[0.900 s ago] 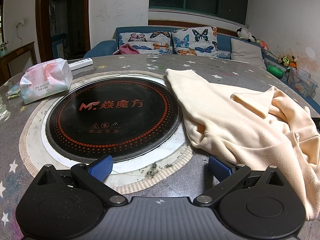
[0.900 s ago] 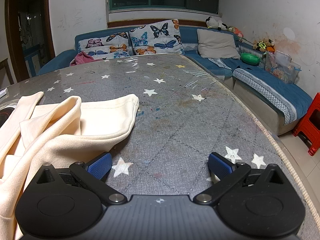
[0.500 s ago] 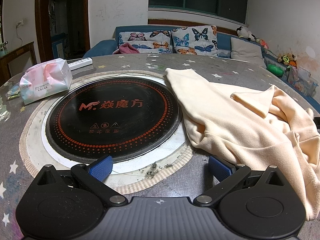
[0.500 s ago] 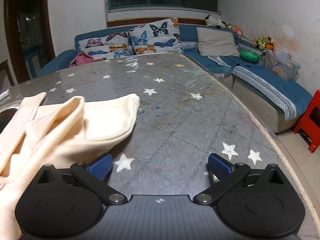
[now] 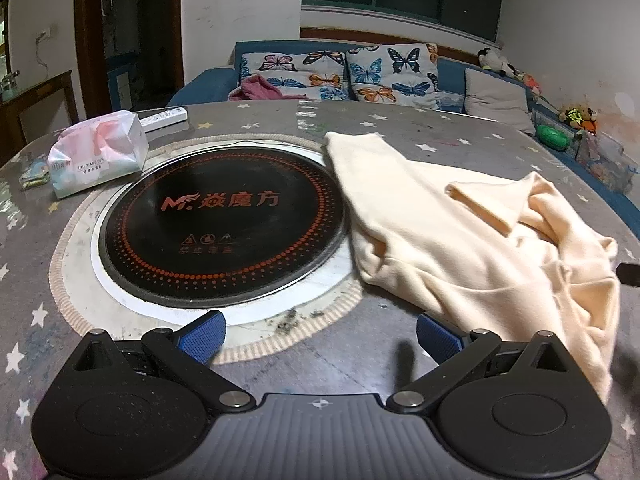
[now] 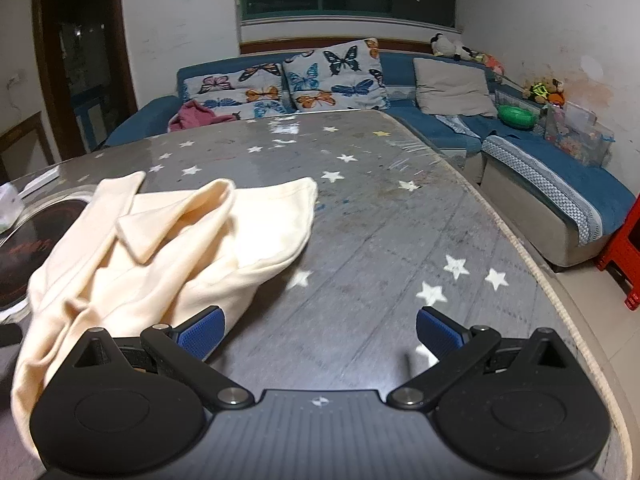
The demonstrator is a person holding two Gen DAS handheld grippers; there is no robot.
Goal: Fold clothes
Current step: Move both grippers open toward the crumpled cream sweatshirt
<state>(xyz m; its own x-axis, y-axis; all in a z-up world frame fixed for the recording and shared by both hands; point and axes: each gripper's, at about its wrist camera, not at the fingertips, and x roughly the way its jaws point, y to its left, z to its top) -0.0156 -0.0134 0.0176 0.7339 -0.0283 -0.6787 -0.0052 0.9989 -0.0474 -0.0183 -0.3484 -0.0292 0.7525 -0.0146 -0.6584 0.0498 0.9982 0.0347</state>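
1. My left gripper [image 5: 318,330] is spread wide, its blue pads far apart with nothing between them; it grasps nothing and hangs above the near edge of the table [image 5: 280,364].
2. My right gripper [image 6: 318,330] is spread just as wide, also released and holding nothing. Its left pad [image 6: 202,330] sits just beside the near edge of the cream garment [image 6: 160,256]; I cannot tell whether it touches the cloth.
3. A clear plastic bin [image 6: 578,138] stands on the blue sofa [image 6: 540,168] at the far right, filled with small colourful items too blurred to name. A green bowl [image 6: 516,114] sits near it; its contents are not visible.
4. A soft pack of tissues [image 5: 98,152] lies on the table left of the round black cooktop [image 5: 220,224], with a white remote [image 5: 164,118] behind it.
5. The cream garment [image 5: 472,256] lies crumpled on the table, to the right of and ahead of my left gripper. One long part reaches toward the far side along the cooktop's right rim, overlapping the pale ring around it.
6. From my right gripper the garment lies ahead and to the left, bunched in folds, with one flat end pointing toward the table's middle.
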